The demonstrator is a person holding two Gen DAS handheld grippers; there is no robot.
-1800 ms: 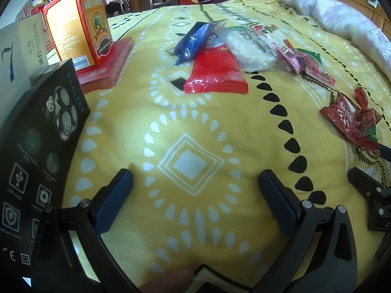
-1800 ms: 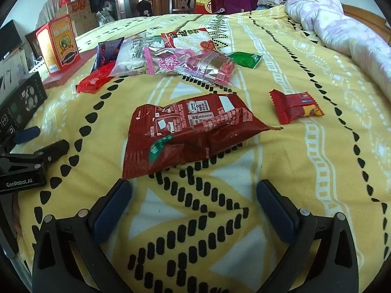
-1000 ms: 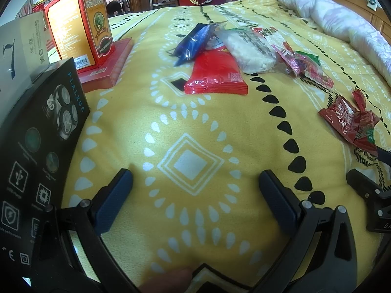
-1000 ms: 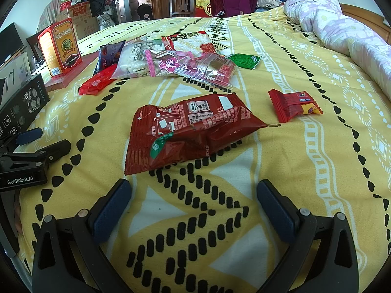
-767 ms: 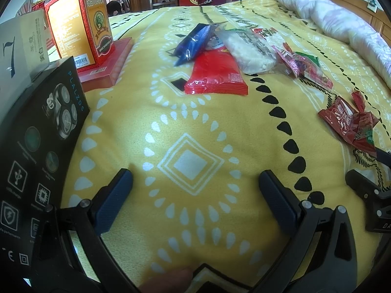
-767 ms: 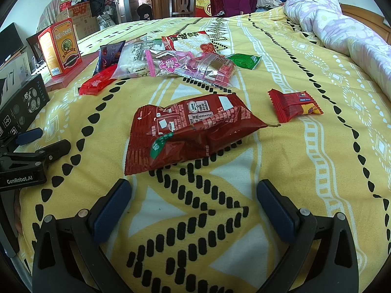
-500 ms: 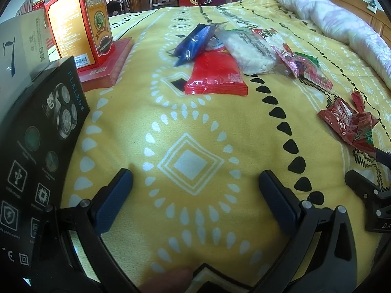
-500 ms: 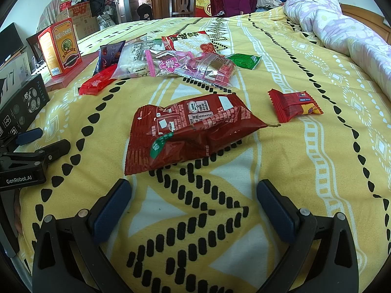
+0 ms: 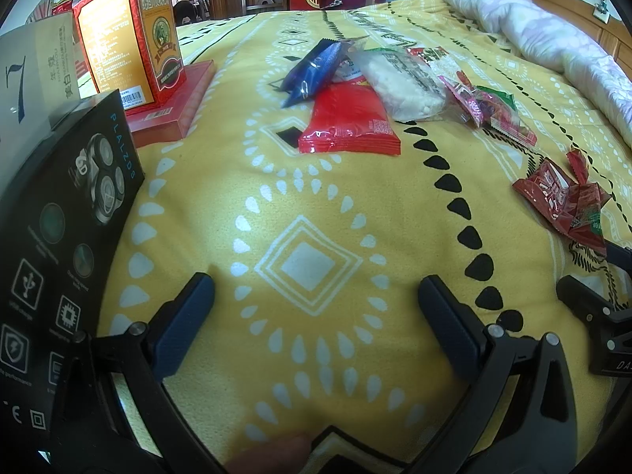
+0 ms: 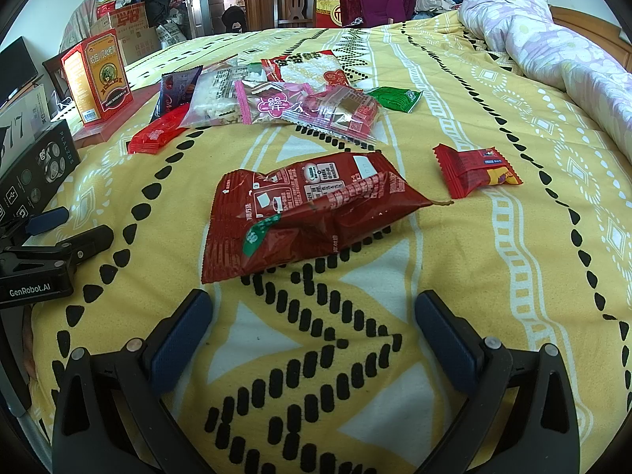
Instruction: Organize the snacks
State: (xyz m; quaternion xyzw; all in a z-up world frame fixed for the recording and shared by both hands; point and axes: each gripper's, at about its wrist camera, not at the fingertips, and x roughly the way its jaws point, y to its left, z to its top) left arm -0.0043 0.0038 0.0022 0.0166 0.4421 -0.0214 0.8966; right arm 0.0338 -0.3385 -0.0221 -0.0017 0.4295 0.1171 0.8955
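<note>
Snack packets lie on a yellow patterned bedspread [image 9: 308, 205]. My right gripper [image 10: 314, 308] is open and empty, just short of a large dark red packet [image 10: 304, 213]. A small red bar wrapper [image 10: 472, 170] lies to its right. Beyond are a pink and clear packet pile [image 10: 300, 108], a green sachet [image 10: 395, 98] and a flat red packet [image 10: 158, 134]. My left gripper [image 9: 316, 296] is open and empty over bare bedspread. Ahead of it lie the flat red packet [image 9: 349, 120], a blue packet [image 9: 316, 69] and a white bag [image 9: 399, 83].
A black shaver box [image 9: 59, 237] stands right at my left gripper's left side. An orange-red carton [image 9: 126, 39] stands on a flat red box [image 9: 173, 102] behind it. A rolled floral quilt [image 10: 553, 55] lies at the far right. The other gripper shows at each view's edge.
The right gripper drew back slightly early on, so the dark red packet sits a little farther away. Over the last second nothing has visibly moved.
</note>
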